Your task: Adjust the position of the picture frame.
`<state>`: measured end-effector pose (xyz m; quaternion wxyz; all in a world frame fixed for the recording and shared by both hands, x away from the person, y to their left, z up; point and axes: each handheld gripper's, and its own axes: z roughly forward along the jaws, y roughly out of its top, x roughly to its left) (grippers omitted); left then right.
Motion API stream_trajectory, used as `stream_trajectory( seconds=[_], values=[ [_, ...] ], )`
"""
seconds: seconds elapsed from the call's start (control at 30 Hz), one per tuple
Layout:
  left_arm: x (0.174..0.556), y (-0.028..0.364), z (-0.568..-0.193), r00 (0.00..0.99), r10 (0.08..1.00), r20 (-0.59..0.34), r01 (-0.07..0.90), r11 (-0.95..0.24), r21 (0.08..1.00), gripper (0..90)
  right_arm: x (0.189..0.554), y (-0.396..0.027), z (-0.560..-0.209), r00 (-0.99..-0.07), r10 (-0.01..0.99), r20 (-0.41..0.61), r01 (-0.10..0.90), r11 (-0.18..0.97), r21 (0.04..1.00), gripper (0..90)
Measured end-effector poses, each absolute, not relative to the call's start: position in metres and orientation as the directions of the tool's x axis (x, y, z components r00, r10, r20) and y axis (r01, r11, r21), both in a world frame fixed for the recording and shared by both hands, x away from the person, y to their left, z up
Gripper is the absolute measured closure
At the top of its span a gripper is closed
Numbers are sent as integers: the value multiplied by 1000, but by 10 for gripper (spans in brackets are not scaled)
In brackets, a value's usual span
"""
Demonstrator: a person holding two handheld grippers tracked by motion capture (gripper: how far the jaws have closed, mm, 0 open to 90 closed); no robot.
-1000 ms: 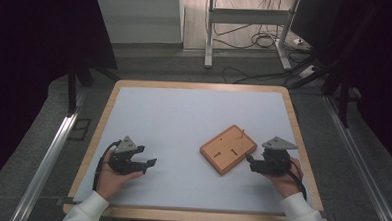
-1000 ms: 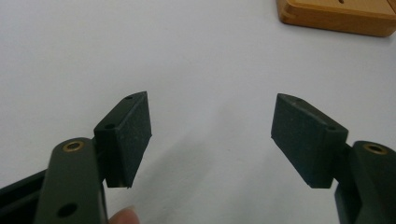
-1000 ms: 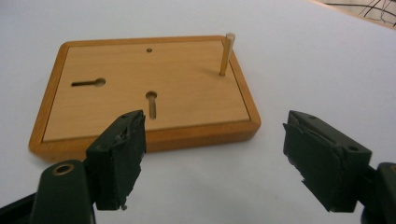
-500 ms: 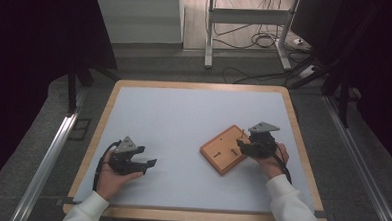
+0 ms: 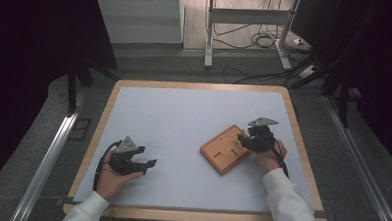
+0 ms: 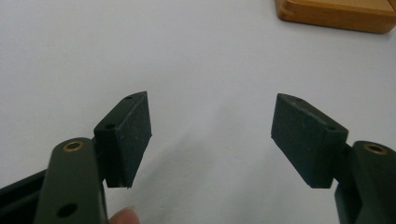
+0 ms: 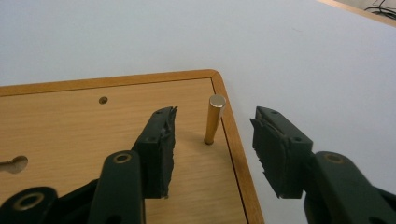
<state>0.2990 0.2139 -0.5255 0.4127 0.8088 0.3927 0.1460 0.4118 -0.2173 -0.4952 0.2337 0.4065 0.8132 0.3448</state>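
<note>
A flat wooden board [image 5: 226,151] lies turned at an angle on the white table, right of centre. In the right gripper view a short brass peg [image 7: 214,122] stands upright in the board [image 7: 93,135], near its rounded corner. My right gripper [image 7: 213,112] is open, one jaw on each side of the peg and a little short of it, touching nothing. From above, that right gripper [image 5: 246,139] hovers over the board's right corner. My left gripper [image 5: 149,164] rests open at the front left, and the left gripper [image 6: 210,100] has only bare table between its jaws.
The board has a small round hole [image 7: 103,100] and a slot [image 7: 14,164] in its face. Its edge [image 6: 336,11] shows far ahead in the left gripper view. The white table top [image 5: 184,115] has a wooden rim; a metal stand [image 5: 248,22] and cables lie beyond it.
My right gripper has moved forward and left from the table's front right onto the board's right corner. The left gripper and the board have stayed put.
</note>
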Motion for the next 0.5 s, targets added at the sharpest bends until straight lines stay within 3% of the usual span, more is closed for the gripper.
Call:
stream_trajectory(
  seconds=[0.5],
  values=[
    [299, 214, -526, 652, 753, -88, 515, -354, 781, 281, 425, -215, -506, -556, 830, -50, 528, 398, 750, 752]
  ],
)
